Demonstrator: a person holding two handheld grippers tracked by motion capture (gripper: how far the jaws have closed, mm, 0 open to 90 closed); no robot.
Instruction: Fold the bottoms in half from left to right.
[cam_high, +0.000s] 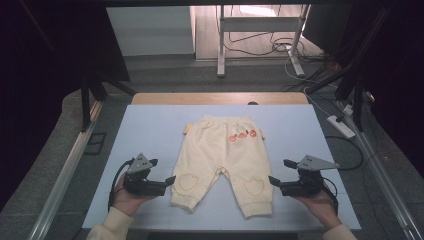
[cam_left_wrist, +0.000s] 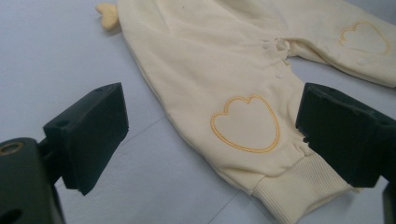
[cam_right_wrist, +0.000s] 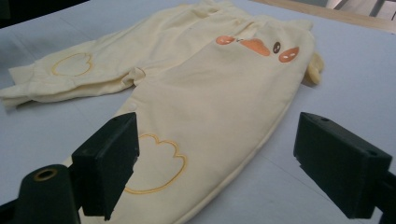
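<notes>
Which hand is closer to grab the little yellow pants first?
Left, probably. The left gripper sits open, nearly touching one leg's cuff on the pants; the right gripper, also open, is slightly farther off.

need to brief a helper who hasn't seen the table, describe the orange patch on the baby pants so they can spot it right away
On the pale blue mat lie cream baby pants, waistband at the far end, legs toward the person. Just below the waistband, on the right half, sits the orange patch. Its filled orange shapes differ from the outlined hearts on the knees.

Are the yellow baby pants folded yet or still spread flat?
Spread flat. The pants lie unfolded on the blue mat, both legs apart, waistband away from the person; both open grippers flank the cuffs.
</notes>
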